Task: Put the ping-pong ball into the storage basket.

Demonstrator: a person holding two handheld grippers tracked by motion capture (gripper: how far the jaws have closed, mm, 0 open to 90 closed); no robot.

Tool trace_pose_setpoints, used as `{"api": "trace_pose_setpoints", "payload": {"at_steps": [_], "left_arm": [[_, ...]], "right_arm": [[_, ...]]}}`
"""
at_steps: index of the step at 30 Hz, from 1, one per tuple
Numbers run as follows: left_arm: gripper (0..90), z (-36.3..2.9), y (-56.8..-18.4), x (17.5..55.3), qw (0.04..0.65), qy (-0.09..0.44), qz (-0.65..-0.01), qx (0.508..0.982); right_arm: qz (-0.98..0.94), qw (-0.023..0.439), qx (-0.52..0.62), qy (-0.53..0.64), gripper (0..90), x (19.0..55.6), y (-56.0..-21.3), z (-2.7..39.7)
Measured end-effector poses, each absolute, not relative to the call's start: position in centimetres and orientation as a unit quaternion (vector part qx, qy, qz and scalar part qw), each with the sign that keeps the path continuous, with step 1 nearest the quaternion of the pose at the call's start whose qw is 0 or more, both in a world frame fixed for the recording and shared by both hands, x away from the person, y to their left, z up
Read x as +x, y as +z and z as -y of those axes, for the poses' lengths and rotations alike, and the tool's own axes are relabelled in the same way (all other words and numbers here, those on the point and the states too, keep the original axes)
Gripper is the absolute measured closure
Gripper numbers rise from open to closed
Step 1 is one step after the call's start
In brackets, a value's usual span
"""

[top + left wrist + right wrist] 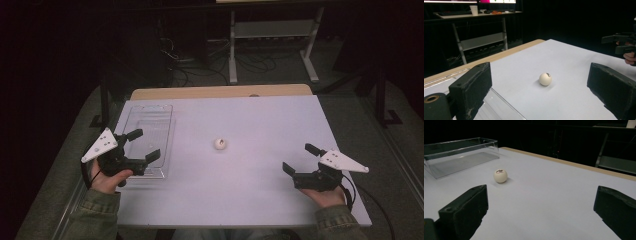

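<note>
High view shows your worktop (260,190) spread wide and white, with a clear plastic tray (150,112) lying at its left side and a small white ball (220,144) resting alone near the middle, well apart from the tray. Your left gripper (144,145) hovers over the tray's near end, jaws spread wide and holding nothing; your right gripper (301,159) waits at the right, jaws equally released. The ball looks light, hard and smooth, likely to roll at a nudge, so close on its widest girth, squarely and gently.
</note>
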State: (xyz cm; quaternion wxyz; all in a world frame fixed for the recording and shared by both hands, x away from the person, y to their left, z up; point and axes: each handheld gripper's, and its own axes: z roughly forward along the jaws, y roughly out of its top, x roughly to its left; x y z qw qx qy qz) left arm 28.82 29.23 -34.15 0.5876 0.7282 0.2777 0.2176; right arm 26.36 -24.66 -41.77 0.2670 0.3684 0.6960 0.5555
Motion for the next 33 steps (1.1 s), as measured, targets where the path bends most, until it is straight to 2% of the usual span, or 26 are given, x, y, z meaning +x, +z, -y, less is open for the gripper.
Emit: {"api": "trace_pose_setpoints", "payload": {"at_steps": [33], "left_arm": [[5.1,-27.0,-32.3,33.1,0.553,0.196,-0.25,0.77]], "right_arm": [[-0.694,0.272,0.368,0.555,0.0,26.2,-41.7,24.8]]}}
